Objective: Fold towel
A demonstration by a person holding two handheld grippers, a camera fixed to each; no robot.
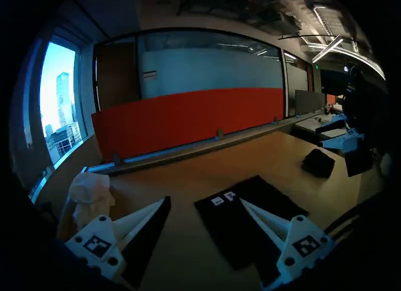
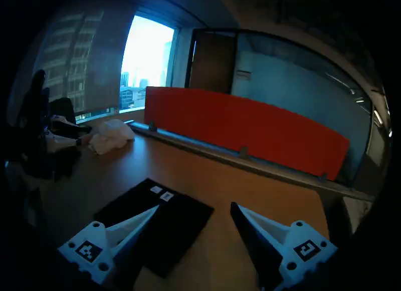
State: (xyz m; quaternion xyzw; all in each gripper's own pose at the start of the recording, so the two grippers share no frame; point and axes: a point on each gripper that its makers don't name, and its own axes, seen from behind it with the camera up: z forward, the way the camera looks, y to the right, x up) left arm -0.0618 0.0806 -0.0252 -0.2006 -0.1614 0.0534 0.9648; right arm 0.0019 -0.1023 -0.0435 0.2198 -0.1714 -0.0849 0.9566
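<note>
**Both grippers open over a flat black towel, no hold taken**

- Task's thing: black rectangular cloth towel [image 1: 250, 213], lying flat on the tan wooden table [image 1: 175, 181], two small white tags at its far end. No raised fold or bunching that I can make out. Whether it is already doubled over once, cannot tell.
- Left gripper [image 1: 205, 200]: fingers spread wide, nothing between them. In the left gripper view the towel sits ahead and toward the right-hand finger, which overlaps it. The other finger is over bare wood.
- Right gripper [image 2: 195, 206]: also spread wide and empty. In the right gripper view the towel runs under and ahead of the left-hand finger. The right-hand finger is over bare table.
- Reading: the towel lies between the two grippers, one on each flank. Both appear held above the cloth, not touching it.
- Why so, as a judgement: a cloth laid flat leaves its edges and corners free to pinch. Wide jaws on opposite sides suit taking two corners together and carrying one end over the other. Fold not yet begun.
- Off to the side: white crumpled cloth [image 1: 90, 191] near the window end of the table, well apart from the towel
- Red-orange divider panel [image 1: 190, 115] runs along the table's far edge
</note>
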